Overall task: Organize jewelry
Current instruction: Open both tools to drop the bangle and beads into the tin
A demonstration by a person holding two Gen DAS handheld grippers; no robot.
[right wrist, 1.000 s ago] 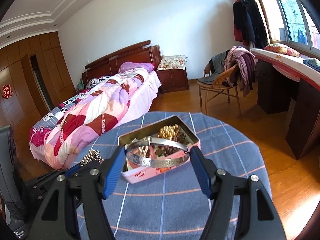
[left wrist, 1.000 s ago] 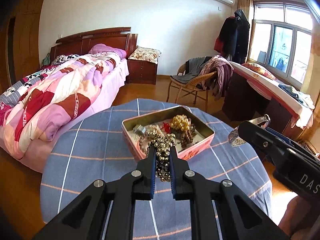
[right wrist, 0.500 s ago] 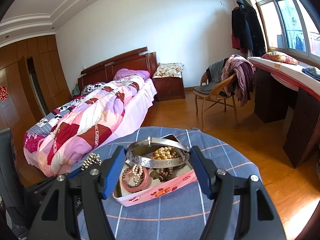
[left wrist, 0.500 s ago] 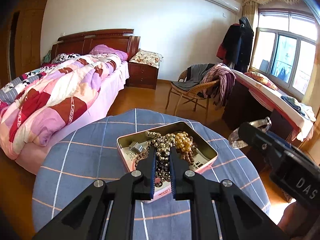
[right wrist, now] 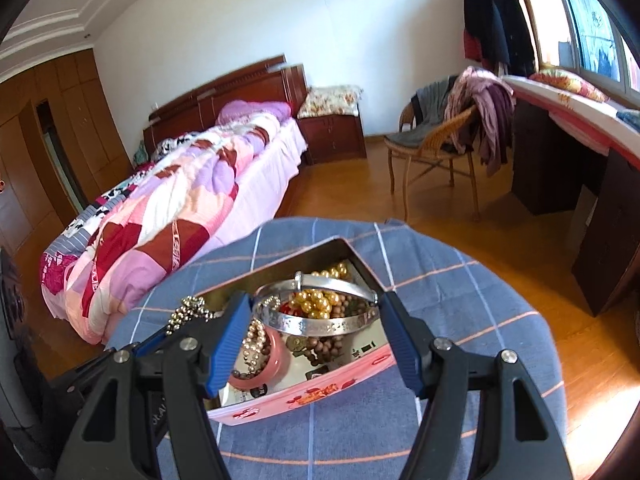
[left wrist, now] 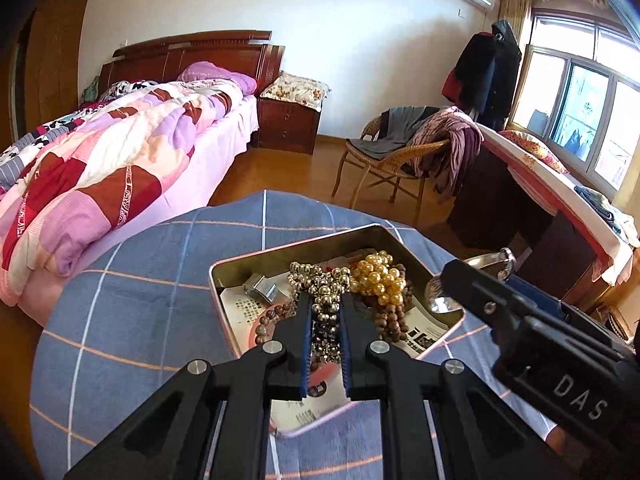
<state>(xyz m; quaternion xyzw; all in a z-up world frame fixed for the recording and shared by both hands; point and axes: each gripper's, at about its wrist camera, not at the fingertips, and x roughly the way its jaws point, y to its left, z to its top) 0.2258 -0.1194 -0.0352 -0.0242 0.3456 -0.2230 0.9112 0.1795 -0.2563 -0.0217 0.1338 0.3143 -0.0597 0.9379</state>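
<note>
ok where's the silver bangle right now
The silver bangle is clamped in the right gripper, held over the open pink tin and above its gold beads; in the left wrist view it shows at right.

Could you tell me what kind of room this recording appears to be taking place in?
Most likely a home bedroom. There is a bed with a patchwork quilt and wooden headboard, a nightstand beside it, and a wicker chair draped with clothes. The work happens on a cloth-covered round table.

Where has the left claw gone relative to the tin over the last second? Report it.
Yes. The left claw, shut on the silver bead string, has advanced from short of the pink tin to over its inside.
</note>
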